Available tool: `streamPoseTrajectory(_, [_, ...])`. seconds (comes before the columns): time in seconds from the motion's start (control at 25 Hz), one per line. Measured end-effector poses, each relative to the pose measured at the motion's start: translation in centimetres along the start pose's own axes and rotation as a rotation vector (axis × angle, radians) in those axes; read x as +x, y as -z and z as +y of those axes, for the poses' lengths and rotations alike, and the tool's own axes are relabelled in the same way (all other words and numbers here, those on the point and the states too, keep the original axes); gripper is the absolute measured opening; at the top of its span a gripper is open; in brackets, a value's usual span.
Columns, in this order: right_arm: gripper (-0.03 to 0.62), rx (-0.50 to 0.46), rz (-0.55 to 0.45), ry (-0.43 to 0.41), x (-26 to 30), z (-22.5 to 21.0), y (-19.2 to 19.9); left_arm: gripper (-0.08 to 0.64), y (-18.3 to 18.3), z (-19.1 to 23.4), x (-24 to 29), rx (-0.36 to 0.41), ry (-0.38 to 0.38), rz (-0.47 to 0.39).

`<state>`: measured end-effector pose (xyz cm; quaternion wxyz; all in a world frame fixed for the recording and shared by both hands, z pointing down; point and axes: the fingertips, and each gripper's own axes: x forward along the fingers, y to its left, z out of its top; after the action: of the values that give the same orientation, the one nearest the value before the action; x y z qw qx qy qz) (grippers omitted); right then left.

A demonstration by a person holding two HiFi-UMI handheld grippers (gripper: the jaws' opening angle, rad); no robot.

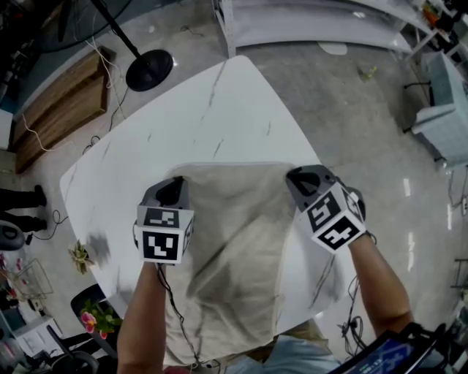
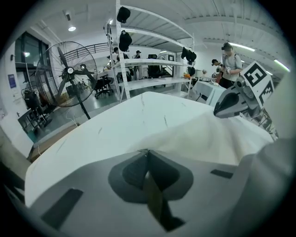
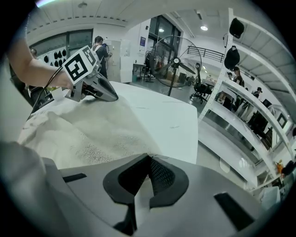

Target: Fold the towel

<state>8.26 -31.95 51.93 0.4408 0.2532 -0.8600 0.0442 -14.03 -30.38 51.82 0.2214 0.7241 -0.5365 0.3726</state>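
Observation:
A beige towel [image 1: 234, 241] lies on the white marble-look table [image 1: 219, 109], and its near end hangs over the table edge toward the person. My left gripper [image 1: 175, 184] sits at the towel's far left corner, shut with a strip of the cloth pinched between its jaws. My right gripper [image 1: 301, 175] is at the far right corner, also shut on the fabric. In the left gripper view the closed tips [image 2: 145, 152] meet at the towel [image 2: 203, 139] edge. The right gripper view shows its tips [image 3: 150, 157] clamped on the towel [image 3: 78, 134], with the left gripper [image 3: 99, 90] across it.
A standing fan's round base [image 1: 148, 71] is on the floor past the table's far left side, next to a wooden bench [image 1: 58, 109]. White shelving [image 1: 307, 22] stands beyond the table. Flowers [image 1: 99, 318] lie on the floor at the near left.

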Motion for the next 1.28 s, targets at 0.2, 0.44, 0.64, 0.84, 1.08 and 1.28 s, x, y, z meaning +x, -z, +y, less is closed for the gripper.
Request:
streamPoseTrajectory(0.2, [0.015, -0.026, -0.009, 0.007, 1.4, -2.5, -1.5, 0.008, -2.3, 2.0, 1.8, 0.029, -0.017, 0.004])
streamPoseTrajectory(0.44, [0.014, -0.058, -0.027, 0.03, 4.0, -7.0, -3.8, 0.009, -5.9, 4.1, 4.9, 0.054, -0.031, 0.007])
streamPoseTrajectory(0.64, [0.014, -0.074, -0.048, 0.045, 6.2, -11.0, -6.0, 0.009, -9.3, 6.0, 7.8, 0.099, -0.054, 0.01])
streamPoseTrajectory(0.84, [0.014, -0.085, -0.072, 0.061, 7.8, -14.2, -7.8, 0.009, -11.8, 7.7, 9.7, 0.126, -0.105, 0.0])
streamPoseTrajectory(1.08, [0.027, -0.078, -0.124, 0.067, 8.4, -14.5, -8.9, 0.011, -12.8, 8.4, 10.1, 0.156, -0.197, -0.073])
streamPoseTrajectory(1.28, [0.114, -0.032, -0.266, 0.059, 4.3, -12.4, -11.6, 0.227, -12.9, 6.3, 6.2, 0.069, -0.072, -0.155])
